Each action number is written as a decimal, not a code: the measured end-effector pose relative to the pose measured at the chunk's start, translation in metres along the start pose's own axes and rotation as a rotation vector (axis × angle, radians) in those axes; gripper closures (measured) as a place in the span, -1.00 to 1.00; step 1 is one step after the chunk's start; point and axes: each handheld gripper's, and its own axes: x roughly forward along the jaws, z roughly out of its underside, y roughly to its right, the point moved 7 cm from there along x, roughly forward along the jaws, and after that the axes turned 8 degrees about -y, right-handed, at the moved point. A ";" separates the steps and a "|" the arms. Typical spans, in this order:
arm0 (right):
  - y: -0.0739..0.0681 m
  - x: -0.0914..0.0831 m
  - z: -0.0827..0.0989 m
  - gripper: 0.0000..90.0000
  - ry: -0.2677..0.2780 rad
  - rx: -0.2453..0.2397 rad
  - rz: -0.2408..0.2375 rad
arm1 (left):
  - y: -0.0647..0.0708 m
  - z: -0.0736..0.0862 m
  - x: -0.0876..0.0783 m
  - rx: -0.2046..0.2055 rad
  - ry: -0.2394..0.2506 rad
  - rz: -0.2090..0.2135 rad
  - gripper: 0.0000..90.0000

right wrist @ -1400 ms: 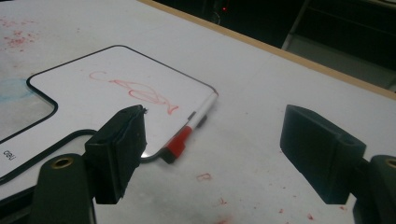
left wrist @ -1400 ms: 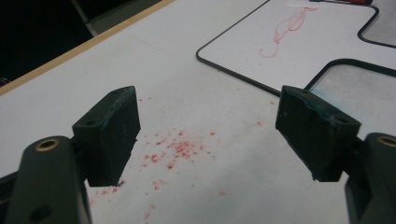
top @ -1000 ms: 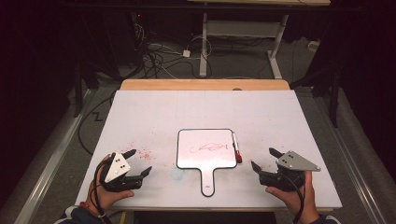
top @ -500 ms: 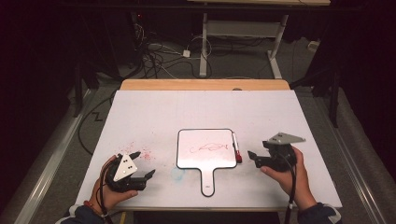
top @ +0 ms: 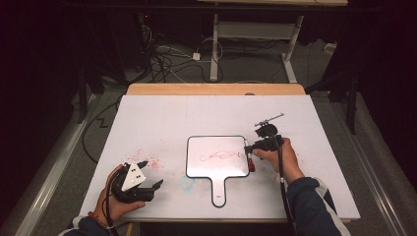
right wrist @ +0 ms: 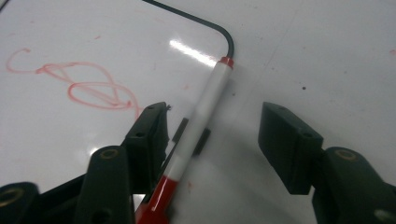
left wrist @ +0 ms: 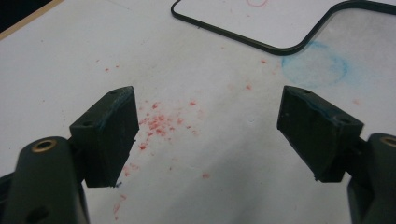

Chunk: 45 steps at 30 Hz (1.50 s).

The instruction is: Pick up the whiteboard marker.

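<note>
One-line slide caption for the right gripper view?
Right tool straddling the red marker lying along the whiteboard edge, not yet gripped.

White marker (right wrist: pixel 201 121) with red cap and end, white board (top: pixel 216 156) with black rim and red scribble (right wrist: pixel 79 86), red-speckled white table (top: pixel 162 123)

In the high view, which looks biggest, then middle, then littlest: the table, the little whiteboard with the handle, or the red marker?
Largest to smallest in the high view:
1. The table, far the biggest.
2. The whiteboard, lying on it.
3. The red marker, a thin stick along the whiteboard's right edge, partly hidden by the right gripper.
</note>
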 end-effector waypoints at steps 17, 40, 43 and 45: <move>-0.003 0.014 -0.015 0.69 -0.018 0.002 -0.041 | 0.005 -0.002 0.002 0.014 -0.005 0.028 -0.57; -0.016 -0.022 -0.013 0.80 0.175 -0.032 -0.068 | 0.007 -0.003 0.003 -0.004 -0.018 0.043 -0.57; -0.021 -0.034 -0.012 0.80 0.237 -0.045 -0.044 | 0.007 -0.006 0.003 -0.021 -0.009 0.040 -0.51; -0.025 -0.042 -0.011 0.80 0.280 -0.054 -0.040 | 0.006 -0.010 0.003 -0.034 0.002 0.043 -0.51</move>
